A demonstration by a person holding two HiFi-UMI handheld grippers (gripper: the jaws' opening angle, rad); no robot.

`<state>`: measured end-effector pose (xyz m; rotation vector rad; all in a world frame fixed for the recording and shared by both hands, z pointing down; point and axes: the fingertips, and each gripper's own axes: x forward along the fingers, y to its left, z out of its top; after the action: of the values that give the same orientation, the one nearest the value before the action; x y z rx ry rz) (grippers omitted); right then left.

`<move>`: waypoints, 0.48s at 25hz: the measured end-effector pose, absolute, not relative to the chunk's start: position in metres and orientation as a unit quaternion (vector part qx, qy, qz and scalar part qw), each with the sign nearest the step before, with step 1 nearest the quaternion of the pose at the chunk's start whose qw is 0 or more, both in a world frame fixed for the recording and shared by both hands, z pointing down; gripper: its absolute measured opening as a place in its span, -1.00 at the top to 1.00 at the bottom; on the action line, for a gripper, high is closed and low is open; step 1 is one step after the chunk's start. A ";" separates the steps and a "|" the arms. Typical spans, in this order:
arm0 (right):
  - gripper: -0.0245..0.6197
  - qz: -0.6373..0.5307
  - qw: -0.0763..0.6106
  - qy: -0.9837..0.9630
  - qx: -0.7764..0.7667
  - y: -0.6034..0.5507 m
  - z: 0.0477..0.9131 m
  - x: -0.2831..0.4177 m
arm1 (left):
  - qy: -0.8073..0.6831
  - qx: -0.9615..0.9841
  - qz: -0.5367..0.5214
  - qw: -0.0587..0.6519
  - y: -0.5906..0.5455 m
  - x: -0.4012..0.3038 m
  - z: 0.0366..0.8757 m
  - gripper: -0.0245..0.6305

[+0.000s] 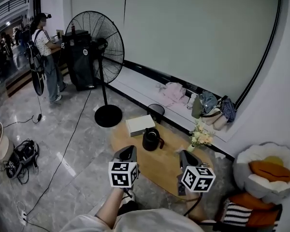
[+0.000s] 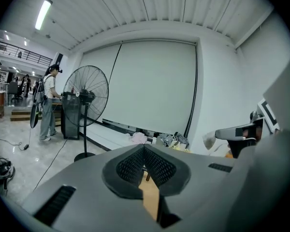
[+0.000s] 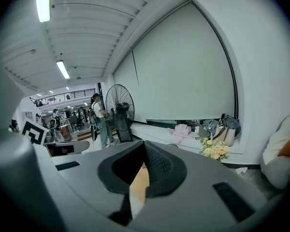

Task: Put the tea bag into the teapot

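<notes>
- Head view, far left: a person [image 1: 45,57] stands on the marble floor, next to a tall pedestal fan [image 1: 99,50].
- Left gripper [image 1: 127,152] — held over the near-left edge of the oval wooden table [image 1: 159,166], with its marker cube [image 1: 123,174] toward the camera. The left gripper view shows its two ribbed pads pressed together at the tip with nothing between them; only a sliver of tabletop shows beneath.
- White box [image 1: 139,124] lies flat at the table's far-left end.
- Teapot [image 1: 152,139] — black, upright on the table, just right of the box, with its handle to the right. It sits beyond and between the two grippers, near the left one but apart from both.
- The tea bag cannot be picked out in any view.
- Right gripper [image 1: 185,157] hangs over the table's near-right part. In the right gripper view its jaws meet at the tip, empty.
- Small bunch of pale flowers [image 1: 201,137] stands at the table's right edge.
- Far right, a round white cushion [image 1: 253,166] holds an orange pillow [image 1: 270,170].
</notes>
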<state>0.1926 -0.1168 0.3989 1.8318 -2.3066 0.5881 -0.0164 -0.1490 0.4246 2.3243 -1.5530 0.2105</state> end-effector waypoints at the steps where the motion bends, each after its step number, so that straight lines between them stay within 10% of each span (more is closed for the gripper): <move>1: 0.82 0.196 0.070 -0.764 0.610 -0.122 0.399 0.193 | -0.545 0.818 0.073 0.168 -0.156 -0.016 0.424 0.87; 12: 0.82 0.191 0.082 -0.752 0.626 -0.189 0.395 0.183 | -0.530 0.825 0.070 0.182 -0.229 -0.027 0.428 0.87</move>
<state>0.1830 -0.1891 0.3952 1.8705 -2.2462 0.5700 -0.0269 -0.2293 0.4284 2.3286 -1.4957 0.1980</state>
